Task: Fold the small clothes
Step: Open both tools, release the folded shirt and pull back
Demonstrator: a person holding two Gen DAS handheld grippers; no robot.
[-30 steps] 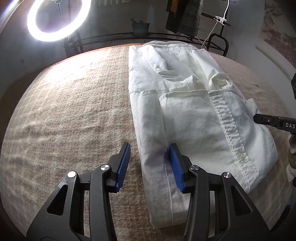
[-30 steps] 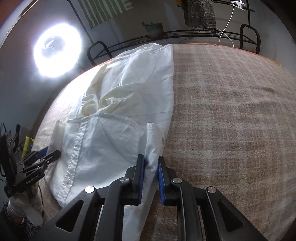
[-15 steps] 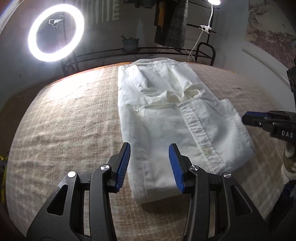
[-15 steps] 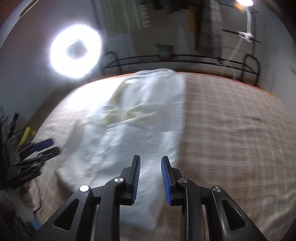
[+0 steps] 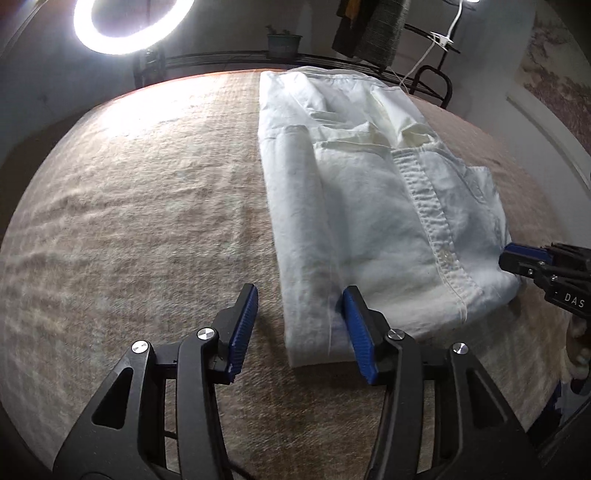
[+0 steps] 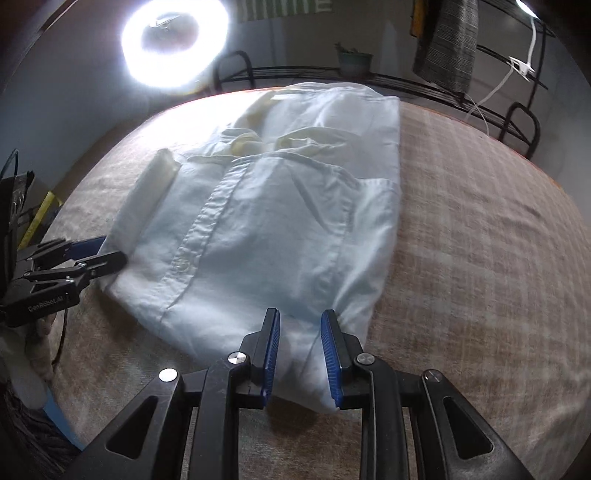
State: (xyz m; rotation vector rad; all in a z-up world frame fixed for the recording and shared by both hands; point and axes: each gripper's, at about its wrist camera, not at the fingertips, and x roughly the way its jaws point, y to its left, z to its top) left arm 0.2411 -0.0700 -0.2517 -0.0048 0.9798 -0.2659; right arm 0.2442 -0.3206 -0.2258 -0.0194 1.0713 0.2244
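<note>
A white button-up shirt (image 5: 369,192) lies folded lengthwise on a beige plaid blanket (image 5: 147,206), its button placket facing up. My left gripper (image 5: 301,325) is open at the shirt's near left corner, with the folded edge between its blue pads. My right gripper (image 6: 299,347) is open at the shirt's near right corner (image 6: 306,365), and cloth lies between its pads. The shirt (image 6: 280,206) fills the middle of the right wrist view. Each gripper shows in the other's view: the right one (image 5: 546,266) and the left one (image 6: 74,258).
A bright ring light (image 5: 129,22) stands behind the blanket at the far left. A black metal rack (image 5: 295,59) with a potted plant (image 5: 284,40) runs along the far edge. Hanging clothes (image 6: 443,37) and a white cable (image 6: 517,66) are at the back right.
The right gripper has let go of the shirt's sleeve edge and opened. Both grippers pulled back and came down to the shirt's near corners. The shirt's near part now lies folded shorter.
</note>
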